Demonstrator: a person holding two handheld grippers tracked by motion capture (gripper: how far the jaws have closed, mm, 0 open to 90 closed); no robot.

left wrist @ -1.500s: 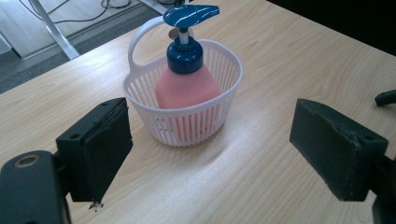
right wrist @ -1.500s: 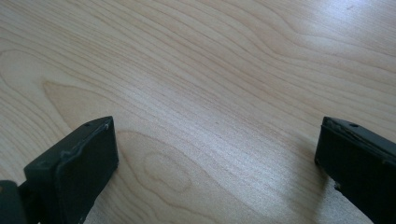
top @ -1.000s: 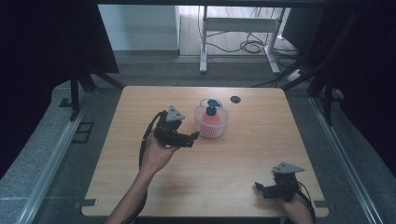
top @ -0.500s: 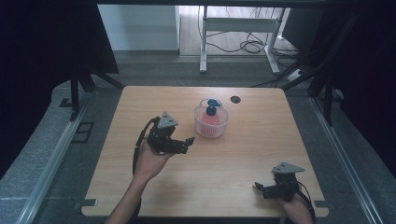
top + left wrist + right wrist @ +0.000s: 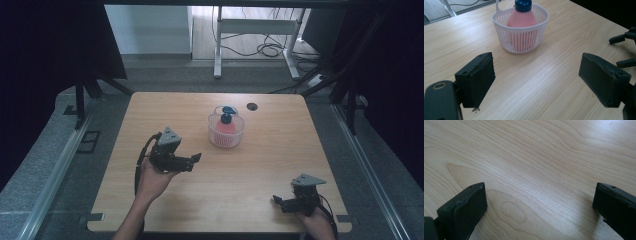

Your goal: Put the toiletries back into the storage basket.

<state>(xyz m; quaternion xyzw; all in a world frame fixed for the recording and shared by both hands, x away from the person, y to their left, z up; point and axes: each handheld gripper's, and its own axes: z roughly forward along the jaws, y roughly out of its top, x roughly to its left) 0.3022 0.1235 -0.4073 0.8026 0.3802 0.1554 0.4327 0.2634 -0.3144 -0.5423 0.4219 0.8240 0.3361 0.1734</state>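
Pale wooden table (image 5: 260, 190) carries a white basket (image 5: 226, 132) near the middle of its far edge, a pink bottle (image 5: 225, 125) upright inside. Left gripper (image 5: 192, 160) hovers just short of it, jaws wide and empty, basket straight ahead. Right gripper (image 5: 278, 202) rests by the near right corner, likewise spread and empty.

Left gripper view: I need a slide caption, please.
Open left gripper faces a white basket holding a pink bottle on the table.
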